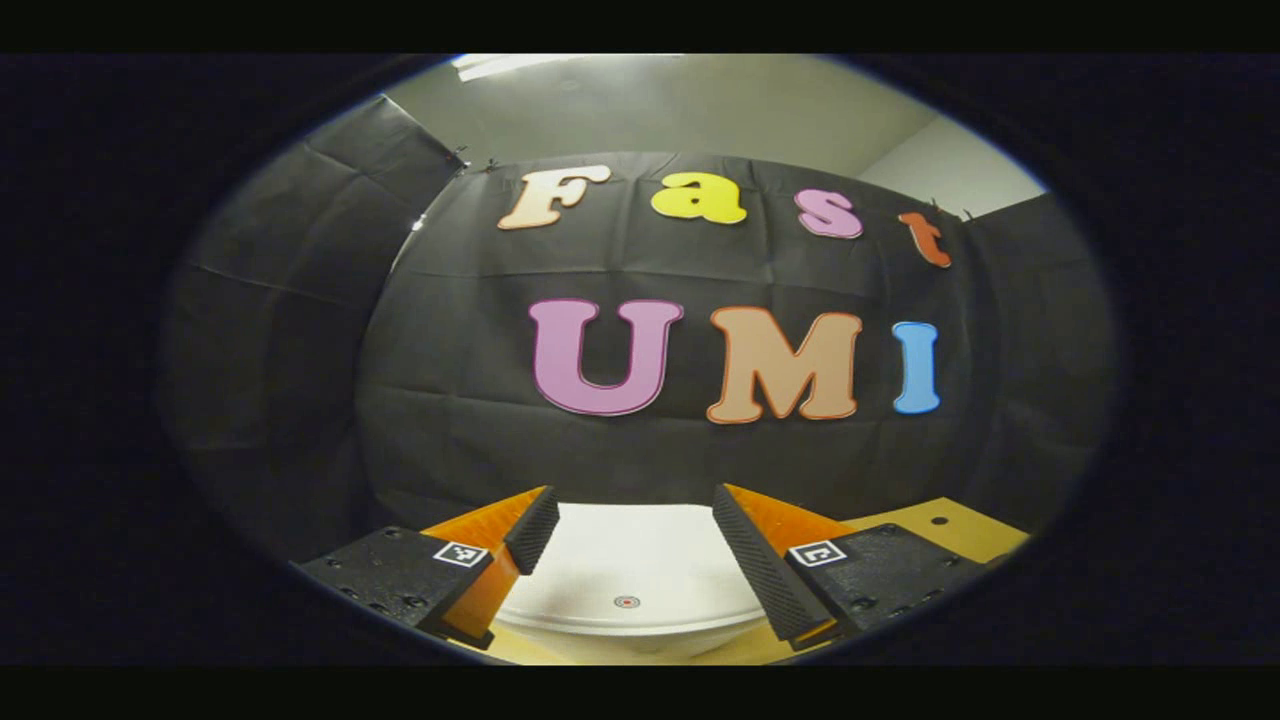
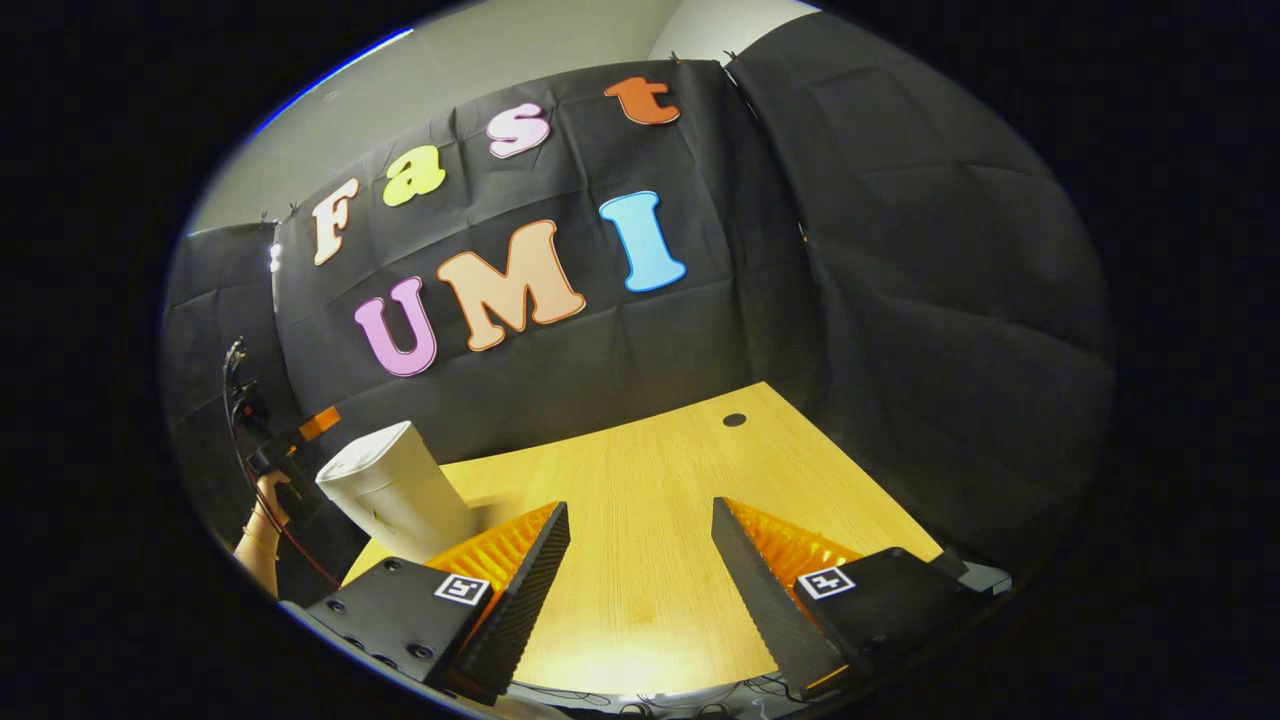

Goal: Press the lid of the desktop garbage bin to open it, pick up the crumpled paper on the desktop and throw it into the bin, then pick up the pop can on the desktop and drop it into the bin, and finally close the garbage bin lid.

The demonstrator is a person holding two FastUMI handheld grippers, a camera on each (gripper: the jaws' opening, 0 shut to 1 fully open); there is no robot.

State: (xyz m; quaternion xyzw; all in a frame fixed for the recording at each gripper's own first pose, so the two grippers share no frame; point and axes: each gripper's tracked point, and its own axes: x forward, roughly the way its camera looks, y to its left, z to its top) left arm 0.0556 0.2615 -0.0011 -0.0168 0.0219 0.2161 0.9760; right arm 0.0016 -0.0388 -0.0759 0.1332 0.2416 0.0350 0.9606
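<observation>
Your left tool [image 1: 625, 528] hangs spread over the white garbage bin [image 1: 640, 575], its lid down and its body cut off below. Your right tool [image 2: 640, 525], also spread, holds nothing above the bare wooden table [image 2: 640, 480]; there the bin stands far left, its base hidden behind a finger.

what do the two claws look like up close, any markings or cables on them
Each claw, left and right, has two wedge-shaped fingers with ribbed inner pads, mounted on black blocks with screw holes. Every block carries a small square black-and-white marker tag. In the right gripper view the far-off left claw sits in a person's hand, with thin dark cables running off it and a thin band on the wrist.
</observation>
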